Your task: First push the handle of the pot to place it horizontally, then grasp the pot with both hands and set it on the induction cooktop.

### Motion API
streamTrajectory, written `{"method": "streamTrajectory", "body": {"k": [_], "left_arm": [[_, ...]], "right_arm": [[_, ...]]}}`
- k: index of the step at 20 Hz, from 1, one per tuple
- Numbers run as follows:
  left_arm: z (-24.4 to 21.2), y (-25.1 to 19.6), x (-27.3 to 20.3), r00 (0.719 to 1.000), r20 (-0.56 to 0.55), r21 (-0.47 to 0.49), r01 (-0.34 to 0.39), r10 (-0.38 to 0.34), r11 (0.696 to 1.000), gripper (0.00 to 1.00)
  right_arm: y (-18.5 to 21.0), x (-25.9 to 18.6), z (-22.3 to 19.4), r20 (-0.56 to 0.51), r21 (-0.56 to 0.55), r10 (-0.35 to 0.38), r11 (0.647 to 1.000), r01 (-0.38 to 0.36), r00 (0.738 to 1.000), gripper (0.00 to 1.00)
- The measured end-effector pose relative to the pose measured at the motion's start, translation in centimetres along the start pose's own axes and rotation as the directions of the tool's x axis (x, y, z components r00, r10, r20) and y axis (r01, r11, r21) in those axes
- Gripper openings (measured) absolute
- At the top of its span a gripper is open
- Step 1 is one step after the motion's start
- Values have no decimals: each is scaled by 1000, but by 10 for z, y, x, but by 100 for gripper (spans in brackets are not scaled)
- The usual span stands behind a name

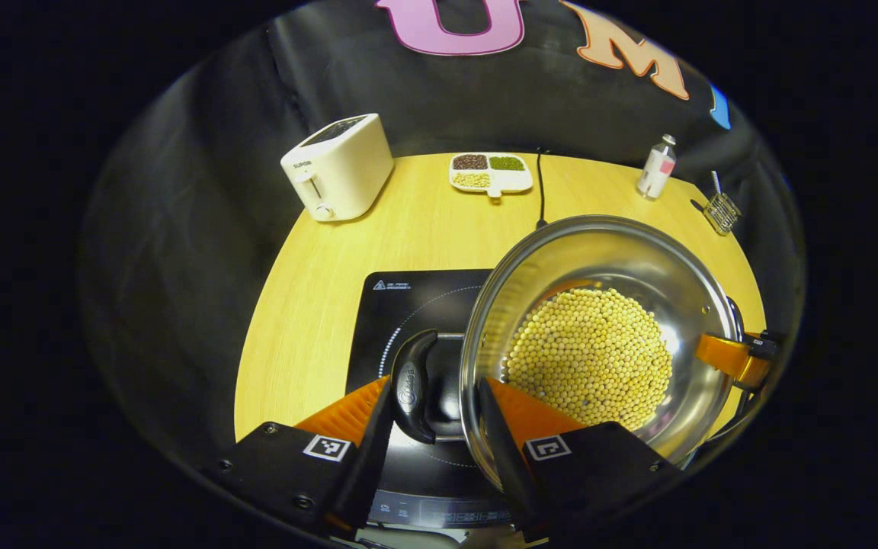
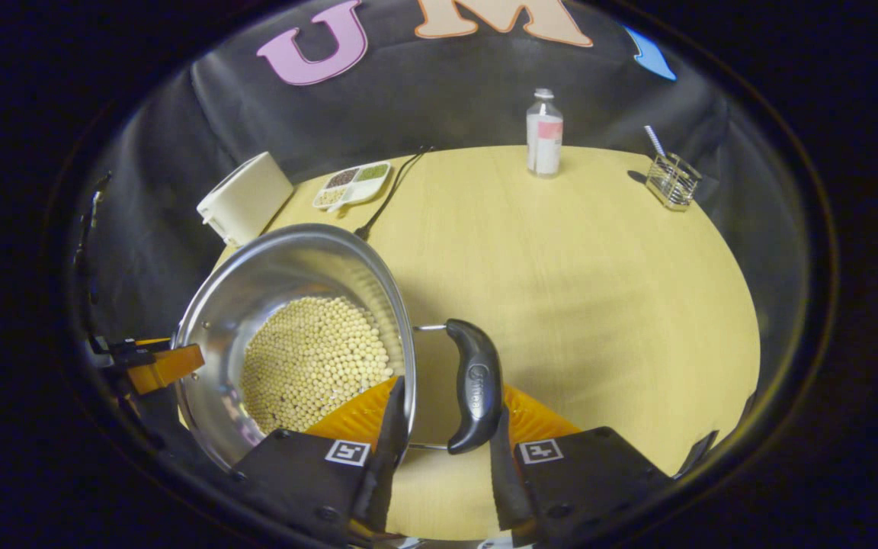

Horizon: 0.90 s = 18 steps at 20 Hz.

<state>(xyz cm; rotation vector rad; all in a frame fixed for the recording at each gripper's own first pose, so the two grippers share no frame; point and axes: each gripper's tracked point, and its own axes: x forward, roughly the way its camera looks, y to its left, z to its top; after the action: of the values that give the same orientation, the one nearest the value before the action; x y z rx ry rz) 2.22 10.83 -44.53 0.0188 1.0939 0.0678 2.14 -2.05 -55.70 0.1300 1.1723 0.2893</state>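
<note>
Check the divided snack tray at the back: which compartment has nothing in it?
On the divided tray, the front compartment on the cable side is bare white. The others hold dark reddish beans, green beans and pale yellow beans.

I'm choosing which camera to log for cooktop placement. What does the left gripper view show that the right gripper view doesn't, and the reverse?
Left gripper view: the black induction cooktop under the pot's left handle, and the left gripper straddling that handle.

Right gripper view: the right handle over bare table, with the right gripper around it.

Both: the steel pot of soybeans, toaster, divided dish, bottle, wire basket.
</note>
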Motion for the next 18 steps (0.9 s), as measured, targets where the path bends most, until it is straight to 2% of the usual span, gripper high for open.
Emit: {"method": "streamTrajectory", "body": {"k": [7,8,9,17,18], "left_arm": [[2,34,6,1000,-8,-21,-12,12,1000,69],[1,39,7,1000,-9,-24,-12,11,1000,69],[1,42,8,1000,-12,-27,-12,12,1000,69],[2,73,12,1000,-12,-23,-18,18,1000,69],[2,77,13,1000,-12,-21,-18,18,1000,70]], "right_arm": [[0,2,2,-5,1,-3,1000,3,1000,51],[0,2,2,-3,0,-4,1000,4,1000,56],[0,1,3,-2,0,-4,1000,4,1000,51],[-1,0,2,7,9,-6,1000,5,1000,51],[0,0,1,6,13,-5,1000,5,1000,56]]}}
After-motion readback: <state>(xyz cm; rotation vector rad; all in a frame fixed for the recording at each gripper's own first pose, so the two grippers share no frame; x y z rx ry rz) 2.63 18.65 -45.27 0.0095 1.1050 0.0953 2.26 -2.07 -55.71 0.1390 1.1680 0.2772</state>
